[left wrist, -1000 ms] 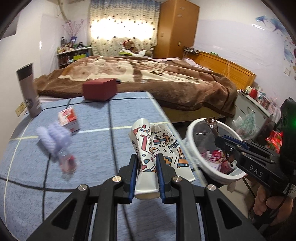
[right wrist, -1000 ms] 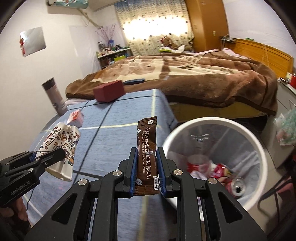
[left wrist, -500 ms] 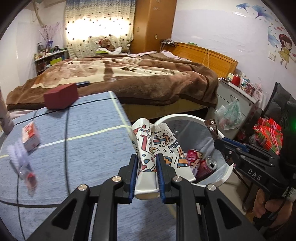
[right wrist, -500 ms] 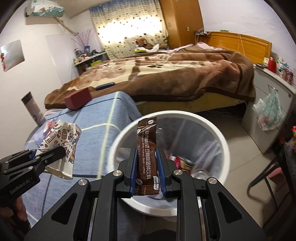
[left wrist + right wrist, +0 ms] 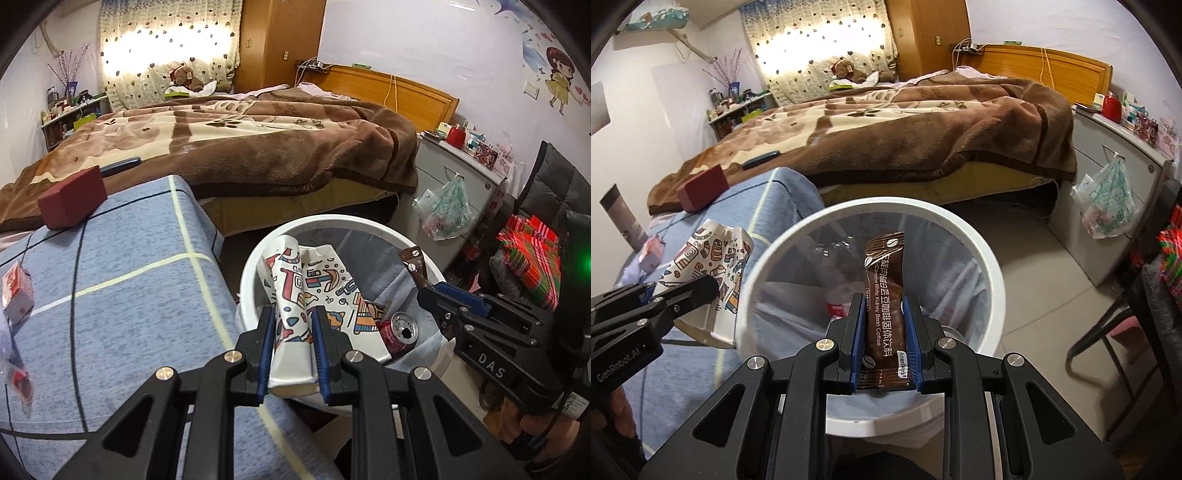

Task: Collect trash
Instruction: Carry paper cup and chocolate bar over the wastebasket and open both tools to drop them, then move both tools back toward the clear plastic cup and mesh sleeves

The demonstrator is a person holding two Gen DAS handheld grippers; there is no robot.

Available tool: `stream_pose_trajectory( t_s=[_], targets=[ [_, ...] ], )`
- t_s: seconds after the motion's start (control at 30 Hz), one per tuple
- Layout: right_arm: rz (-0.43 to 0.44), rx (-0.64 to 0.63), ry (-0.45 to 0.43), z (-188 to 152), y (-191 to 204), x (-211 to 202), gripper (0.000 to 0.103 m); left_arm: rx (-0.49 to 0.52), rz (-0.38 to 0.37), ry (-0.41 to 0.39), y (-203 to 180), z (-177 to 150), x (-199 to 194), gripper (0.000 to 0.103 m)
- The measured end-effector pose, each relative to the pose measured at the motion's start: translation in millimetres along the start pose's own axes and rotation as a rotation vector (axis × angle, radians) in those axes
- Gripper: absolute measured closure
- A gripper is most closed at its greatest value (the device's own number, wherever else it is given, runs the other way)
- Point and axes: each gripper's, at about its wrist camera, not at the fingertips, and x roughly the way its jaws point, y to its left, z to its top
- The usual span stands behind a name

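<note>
Left wrist view: a crushed paper cup (image 5: 295, 306) with a colourful pattern is pinched between the blue pads of the left gripper (image 5: 293, 354), held over the near rim of a white trash bin (image 5: 251, 280). Inside the bin lies a red drink can (image 5: 399, 332). In the right wrist view the right gripper (image 5: 884, 347) is clamped on a brown coffee sachet (image 5: 884, 295), standing upright over the bin's open mouth. The bin stands on the floor just beside a table covered with a blue cloth (image 5: 129, 295). On that cloth sit a dark red box (image 5: 72, 197) at the far end and a small red and white carton (image 5: 16, 293) near the left edge. Behind them is a bed under a brown blanket (image 5: 258, 147).
</note>
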Motion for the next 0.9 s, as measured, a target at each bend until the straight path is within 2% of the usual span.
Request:
stream_pose_trajectory(
  t_s=[0.2, 0.23, 0.27, 0.33, 0.4, 0.47, 0.5, 0.53, 0.9],
  targets=[
    [-0.029, 0.011, 0.013, -1, -8, 3, 0.080, -0.006, -0.009, 0.016, -2, -1, 7, 0.081],
    [-0.033, 0.013, 0.014, -1, -9, 4, 0.080, -0.006, -0.009, 0.020, -1, -2, 7, 0.078],
    [-0.038, 0.013, 0.018, -1, -9, 5, 0.080, -0.005, -0.010, 0.023, -1, -1, 8, 0.074],
    [-0.054, 0.005, 0.032, -2, -10, 7, 0.080, -0.004, -0.003, 0.020, -1, -1, 7, 0.053],
    [-0.055, 0.002, 0.030, -3, -9, 6, 0.078, -0.006, -0.004, 0.005, -1, -2, 4, 0.052],
    [-0.048, 0.004, 0.028, -4, -9, 5, 0.068, -0.015, -0.008, 0.003, 1, -2, 2, 0.052],
    [-0.048, 0.006, 0.029, -4, -9, 5, 0.059, -0.017, -0.007, 0.004, 2, -2, 2, 0.052],
    [-0.047, 0.007, 0.027, -4, -9, 4, 0.053, -0.018, -0.004, 0.003, 2, -2, 1, 0.051],
    [-0.035, 0.002, 0.011, -4, 1, -1, 0.053, -0.042, 0.016, -0.023, 13, -8, -14, 0.051]
  ],
)
